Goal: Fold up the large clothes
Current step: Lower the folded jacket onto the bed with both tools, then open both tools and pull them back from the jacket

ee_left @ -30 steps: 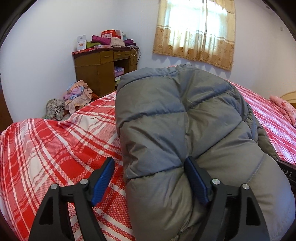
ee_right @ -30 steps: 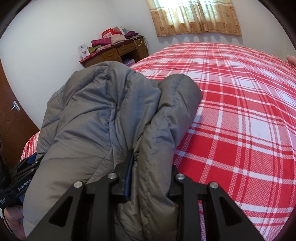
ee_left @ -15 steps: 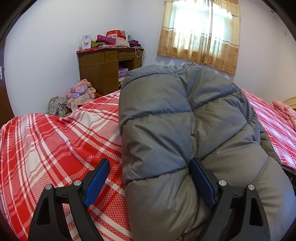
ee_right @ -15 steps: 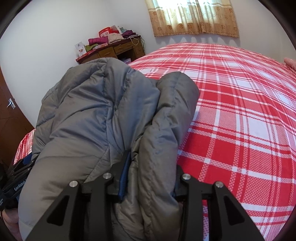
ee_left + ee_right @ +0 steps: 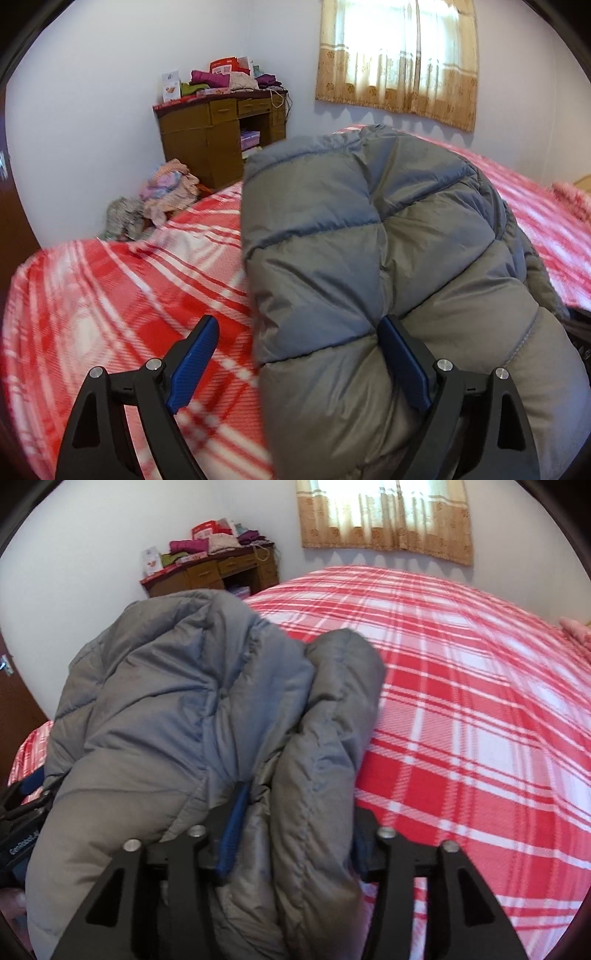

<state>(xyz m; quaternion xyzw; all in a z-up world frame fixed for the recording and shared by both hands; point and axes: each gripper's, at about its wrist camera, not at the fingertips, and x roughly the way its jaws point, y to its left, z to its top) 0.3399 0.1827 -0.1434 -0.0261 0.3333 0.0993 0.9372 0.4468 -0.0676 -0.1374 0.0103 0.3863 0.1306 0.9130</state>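
On the left, the left gripper [image 5: 299,354] stands wide: its left pad hangs clear over the red plaid bedspread [image 5: 110,295], and only the right pad rests against the grey puffer jacket [image 5: 351,240], so nothing is pinched. Its jaws have just been opening. The jacket sits in a thick, rounded bundle on the near part of the bed, doubled over on itself, which reads as a fold largely made.

Moving right, the right gripper [image 5: 295,834] has a narrower doubled roll of the jacket [image 5: 325,738] between its pads. Its jaws have just been opening too, and a gap shows beside the left pad, so the grip looks loosened rather than firm.

My guess: the folding is close to finished and the bundle is being let go. Pulling both claws away, and perhaps a final tidy or press, remains.
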